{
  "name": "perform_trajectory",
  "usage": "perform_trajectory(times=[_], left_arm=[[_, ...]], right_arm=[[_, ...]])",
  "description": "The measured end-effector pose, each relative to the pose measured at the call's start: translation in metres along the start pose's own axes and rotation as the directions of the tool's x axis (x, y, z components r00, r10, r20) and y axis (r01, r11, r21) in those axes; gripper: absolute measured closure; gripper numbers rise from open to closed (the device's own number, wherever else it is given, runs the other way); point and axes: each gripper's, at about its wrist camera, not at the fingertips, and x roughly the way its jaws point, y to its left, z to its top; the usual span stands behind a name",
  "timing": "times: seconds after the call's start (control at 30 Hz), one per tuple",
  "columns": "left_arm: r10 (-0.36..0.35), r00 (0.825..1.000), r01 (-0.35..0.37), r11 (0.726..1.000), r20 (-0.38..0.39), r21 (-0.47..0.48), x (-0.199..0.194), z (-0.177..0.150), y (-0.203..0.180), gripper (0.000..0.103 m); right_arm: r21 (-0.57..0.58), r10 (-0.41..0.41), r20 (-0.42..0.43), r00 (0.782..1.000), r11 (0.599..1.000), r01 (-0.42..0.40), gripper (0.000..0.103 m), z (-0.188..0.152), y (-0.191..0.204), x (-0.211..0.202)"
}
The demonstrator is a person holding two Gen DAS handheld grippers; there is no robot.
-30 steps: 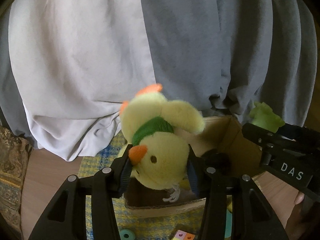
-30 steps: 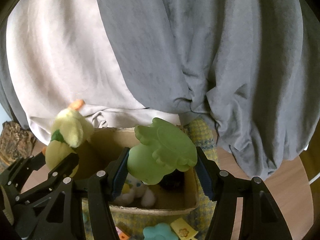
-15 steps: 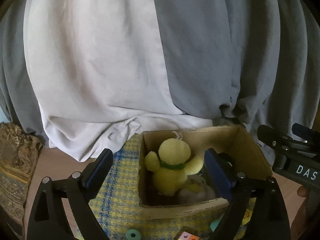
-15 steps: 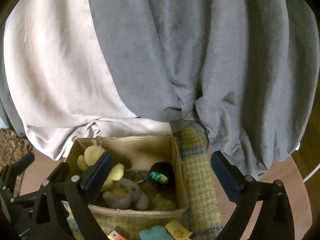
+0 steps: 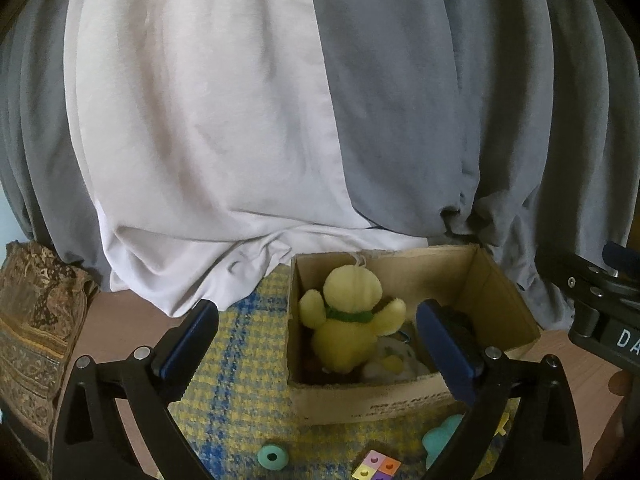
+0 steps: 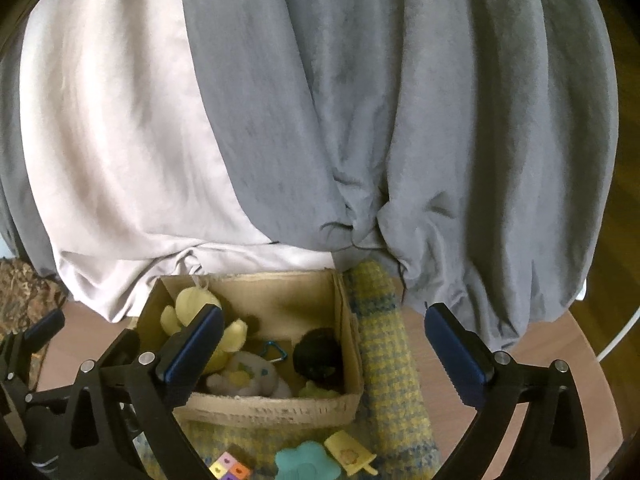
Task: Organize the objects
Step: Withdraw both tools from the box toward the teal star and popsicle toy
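A cardboard box (image 5: 400,400) (image 6: 280,410) stands on a yellow and blue woven mat (image 5: 240,380). A yellow plush duck (image 5: 348,328) (image 6: 192,304) lies in it, back up, beside a white plush toy (image 6: 248,376), a black ball (image 6: 318,354) and a green toy (image 6: 316,390). My left gripper (image 5: 316,340) is open and empty, above and before the box. My right gripper (image 6: 320,344) is open and empty over the box's right side.
On the mat before the box lie a teal ring (image 5: 272,456), a coloured square block (image 5: 376,468) (image 6: 230,466), a teal flower piece (image 6: 306,462) and a yellow popsicle piece (image 6: 352,456). Grey and white curtains (image 5: 280,120) hang behind. A patterned cushion (image 5: 32,336) sits left.
Both grippers opened: the left dropped the yellow duck and the right dropped the green toy into the box. Both have since pulled back and up a little.
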Motion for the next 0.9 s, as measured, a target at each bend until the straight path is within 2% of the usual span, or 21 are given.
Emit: perform_trajectory(times=[0.53, 0.9], left_arm=[[0.032, 0.999, -0.033, 0.999, 0.032, 0.020, -0.026, -0.037, -0.011, 0.001], [0.020, 0.999, -0.020, 1.000, 0.030, 0.012, -0.034, -0.067, -0.023, 0.001]], right_arm=[[0.021, -0.002, -0.034, 0.999, 1.000, 0.003, 0.002, -0.042, -0.017, -0.011], [0.022, -0.018, -0.068, 0.998, 1.000, 0.019, 0.002, -0.076, -0.032, -0.012]])
